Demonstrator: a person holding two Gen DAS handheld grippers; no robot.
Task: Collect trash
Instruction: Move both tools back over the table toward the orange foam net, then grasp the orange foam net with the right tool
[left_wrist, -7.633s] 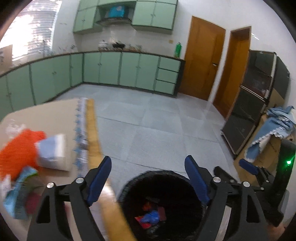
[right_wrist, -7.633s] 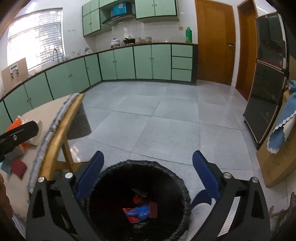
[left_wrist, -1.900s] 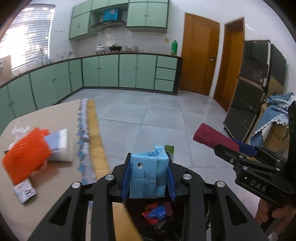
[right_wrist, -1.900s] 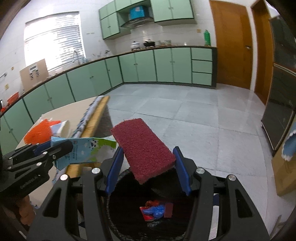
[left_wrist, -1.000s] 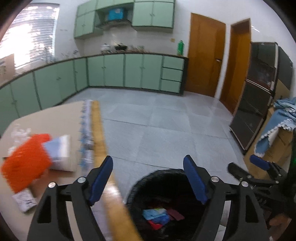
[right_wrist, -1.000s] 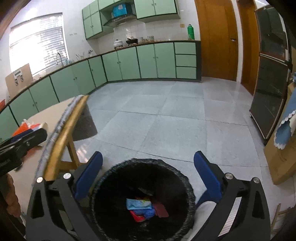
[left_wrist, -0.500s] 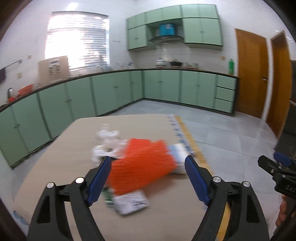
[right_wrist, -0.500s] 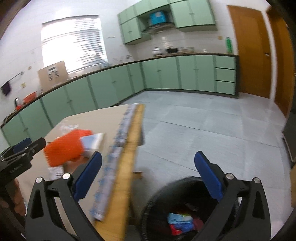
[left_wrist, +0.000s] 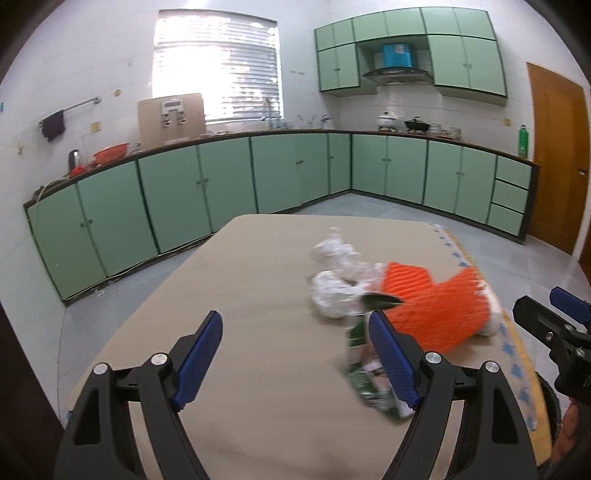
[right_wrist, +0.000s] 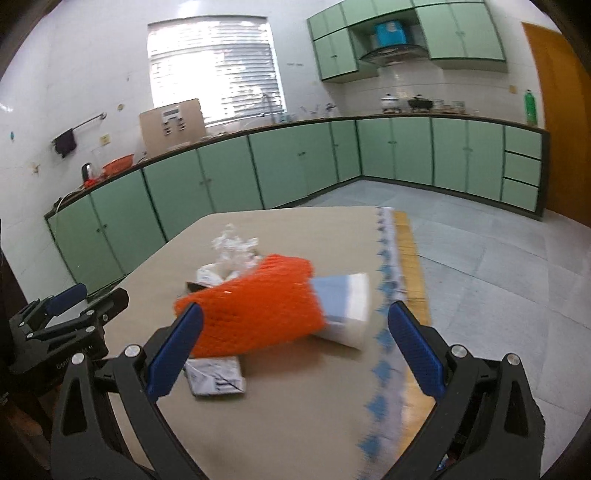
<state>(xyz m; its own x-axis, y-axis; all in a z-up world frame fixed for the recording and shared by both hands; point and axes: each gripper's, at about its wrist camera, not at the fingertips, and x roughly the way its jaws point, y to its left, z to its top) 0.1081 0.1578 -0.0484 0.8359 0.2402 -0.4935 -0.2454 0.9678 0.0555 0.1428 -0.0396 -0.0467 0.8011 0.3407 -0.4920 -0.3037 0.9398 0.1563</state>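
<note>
Trash lies on the beige table (left_wrist: 258, 266): an orange net bag (left_wrist: 439, 302) (right_wrist: 255, 306), crumpled white plastic (left_wrist: 336, 284) (right_wrist: 232, 247), a green-and-white wrapper (left_wrist: 369, 380) and a grey-white packet (right_wrist: 216, 376). A white-and-blue tissue pack (right_wrist: 347, 306) lies under the net's right end. My left gripper (left_wrist: 295, 358) is open and empty above the table, left of the wrapper. My right gripper (right_wrist: 295, 347) is open and empty, just in front of the orange net. The bin is out of view.
The table's right edge carries a blue-patterned cloth border (right_wrist: 384, 295) with grey tiled floor (right_wrist: 498, 266) beyond. Green cabinets (left_wrist: 166, 199) line the walls. Each gripper shows in the other's view, the right one (left_wrist: 554, 325) and the left one (right_wrist: 62, 325).
Both grippers dropped the carton and the red sponge into the black bin, opened, then swung left from the bin to the table. The trash pile now sits in front of them.
</note>
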